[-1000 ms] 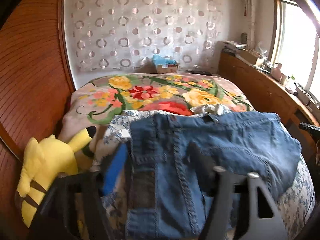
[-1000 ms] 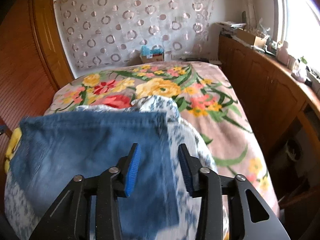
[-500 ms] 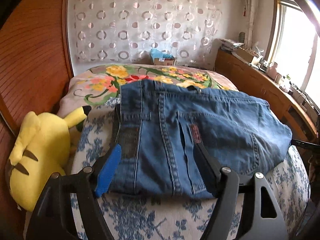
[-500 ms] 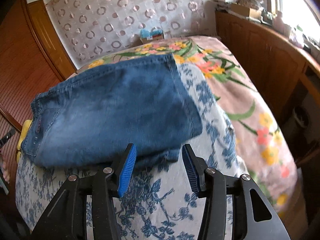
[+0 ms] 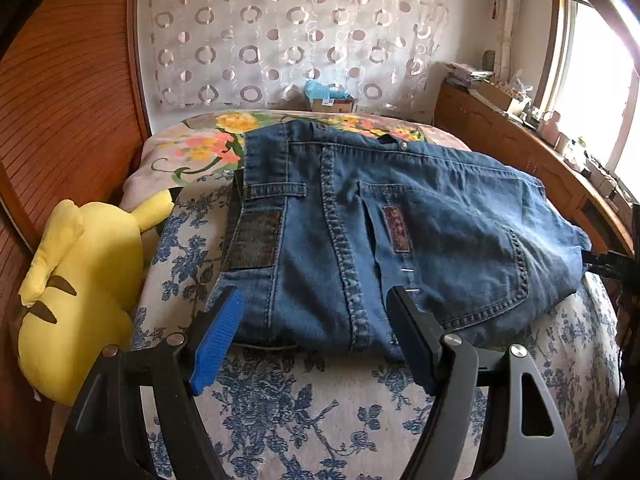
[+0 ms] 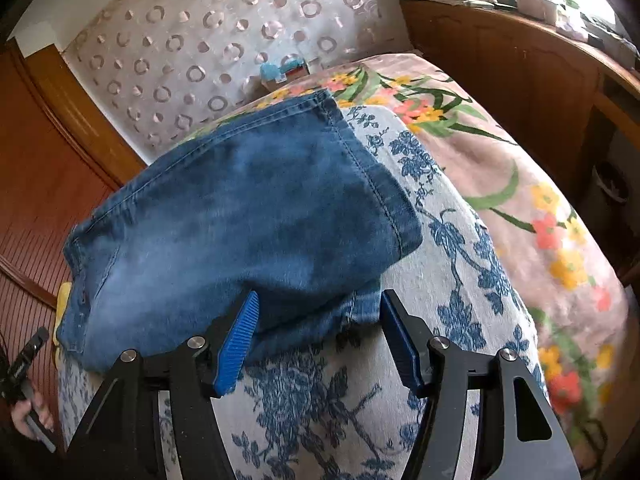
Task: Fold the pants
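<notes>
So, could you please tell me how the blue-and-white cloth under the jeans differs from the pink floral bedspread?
The blue-and-white cloth carries dark blue flowers on pale ground; the bedspread shows yellow, red and green blooms on pink. The cloth lies on top, directly under the jeans; the bedspread lies beneath it and reaches farther back. Both are floral.

My folded pants (image 5: pixel 400 232) are hiding the bedspread beneath; at nine o'clock, the yellow plush (image 5: pixel 76 300) is running partly off-frame.
</notes>
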`<move>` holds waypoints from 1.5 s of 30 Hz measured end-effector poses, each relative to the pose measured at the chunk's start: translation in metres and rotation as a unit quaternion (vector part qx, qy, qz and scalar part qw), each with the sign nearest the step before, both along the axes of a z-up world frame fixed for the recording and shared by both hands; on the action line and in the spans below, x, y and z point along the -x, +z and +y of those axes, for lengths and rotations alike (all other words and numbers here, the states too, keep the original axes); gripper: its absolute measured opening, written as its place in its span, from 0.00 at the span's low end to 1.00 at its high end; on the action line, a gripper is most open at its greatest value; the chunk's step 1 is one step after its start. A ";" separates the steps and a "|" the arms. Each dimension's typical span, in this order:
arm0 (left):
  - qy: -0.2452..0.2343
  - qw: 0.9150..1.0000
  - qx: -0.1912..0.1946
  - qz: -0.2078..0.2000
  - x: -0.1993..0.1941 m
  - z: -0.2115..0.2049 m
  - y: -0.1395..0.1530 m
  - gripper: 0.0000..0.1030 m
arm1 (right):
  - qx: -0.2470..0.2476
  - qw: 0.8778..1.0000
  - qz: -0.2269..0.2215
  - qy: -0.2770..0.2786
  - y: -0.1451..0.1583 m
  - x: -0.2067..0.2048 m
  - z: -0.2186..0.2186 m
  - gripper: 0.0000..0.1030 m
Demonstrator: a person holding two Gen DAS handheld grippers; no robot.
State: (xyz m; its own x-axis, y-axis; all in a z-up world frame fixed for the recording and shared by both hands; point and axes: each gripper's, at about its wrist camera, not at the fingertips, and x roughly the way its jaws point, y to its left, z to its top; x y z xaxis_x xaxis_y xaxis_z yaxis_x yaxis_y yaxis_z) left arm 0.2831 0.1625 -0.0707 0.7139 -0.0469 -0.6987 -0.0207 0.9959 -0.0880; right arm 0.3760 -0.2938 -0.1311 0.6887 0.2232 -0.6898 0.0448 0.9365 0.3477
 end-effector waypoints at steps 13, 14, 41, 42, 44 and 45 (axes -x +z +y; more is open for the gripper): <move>0.056 0.998 -0.007 0.009 -0.009 0.035 -0.007 0.73 | 0.058 0.998 -0.009 -0.009 -0.002 -0.001 0.018 0.37; 0.058 0.998 -0.008 0.013 -0.011 0.036 -0.009 0.73 | 0.062 0.998 -0.009 -0.010 -0.002 -0.001 0.018 0.32; 0.030 0.999 0.010 0.005 -0.006 0.024 -0.009 0.15 | 0.053 0.997 -0.055 0.022 0.013 0.017 0.013 0.02; 0.030 1.000 0.008 -0.004 -0.003 0.023 -0.002 0.14 | 0.057 0.996 -0.063 0.021 0.017 0.020 0.012 0.02; 0.030 0.999 0.007 -0.020 0.004 0.021 0.012 0.14 | 0.058 0.995 -0.075 0.019 0.025 0.025 0.009 0.02; 0.029 0.999 0.005 -0.029 0.008 0.020 0.020 0.14 | 0.057 0.995 -0.081 0.019 0.030 0.029 0.007 0.02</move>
State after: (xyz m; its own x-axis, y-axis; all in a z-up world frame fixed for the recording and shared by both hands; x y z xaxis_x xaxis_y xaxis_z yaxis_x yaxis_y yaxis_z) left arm 0.2751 0.1821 -0.0507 0.7543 -0.0099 -0.6565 -0.0739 0.9923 -0.0998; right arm 0.3470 -0.2871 -0.1010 0.7860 0.1773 -0.5922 -0.0391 0.9703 0.2386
